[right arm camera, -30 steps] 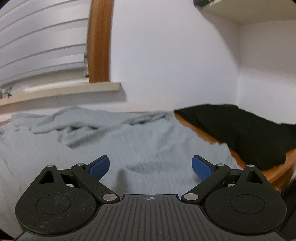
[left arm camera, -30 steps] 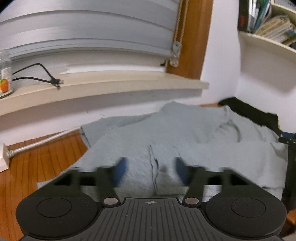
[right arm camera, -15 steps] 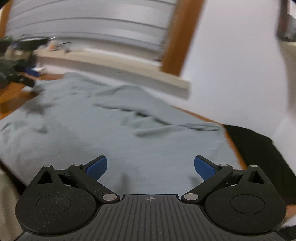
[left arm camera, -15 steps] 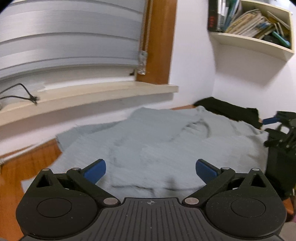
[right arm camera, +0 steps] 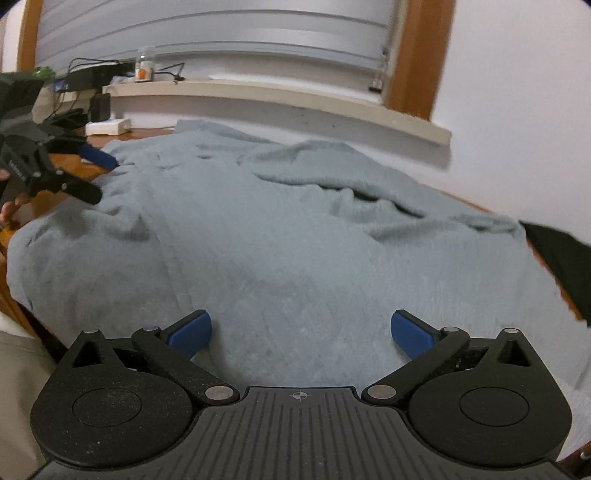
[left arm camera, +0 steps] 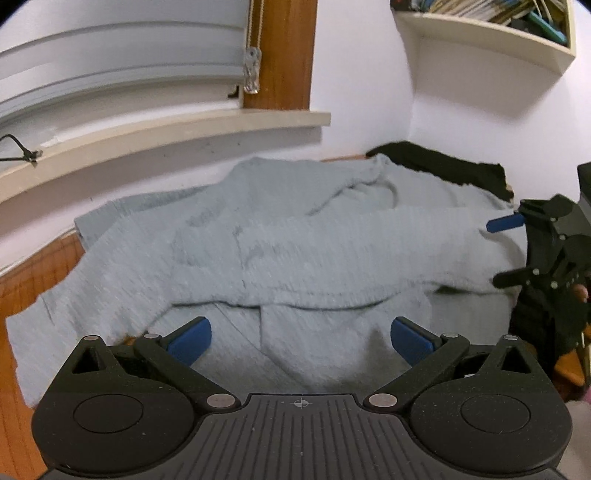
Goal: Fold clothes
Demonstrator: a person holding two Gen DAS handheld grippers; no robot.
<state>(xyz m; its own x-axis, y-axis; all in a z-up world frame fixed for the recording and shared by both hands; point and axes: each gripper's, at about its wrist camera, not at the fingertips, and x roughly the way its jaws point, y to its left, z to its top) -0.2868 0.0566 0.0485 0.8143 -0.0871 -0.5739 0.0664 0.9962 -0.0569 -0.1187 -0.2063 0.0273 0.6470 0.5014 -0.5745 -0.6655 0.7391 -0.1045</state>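
A wooden table (left arm camera: 26,280) stands against a white wall under a window sill (left arm camera: 166,129) with lowered grey blinds (left arm camera: 118,66); a bookshelf (left arm camera: 491,33) hangs at upper right. The pale blue-grey sweater (left arm camera: 295,251) lies spread across the table, its long axis running left to right along the wall, a folded band lying crosswise over its middle. A black garment (left arm camera: 443,166) lies at its far right end, touching it. The left gripper (left arm camera: 301,338) hangs tilted downward above the near edge, blue pads (left arm camera: 190,339) spread fully apart, having just opened, nothing between them. The right gripper (right arm camera: 301,334), likewise tilted down, also stands released and empty over the cloth.
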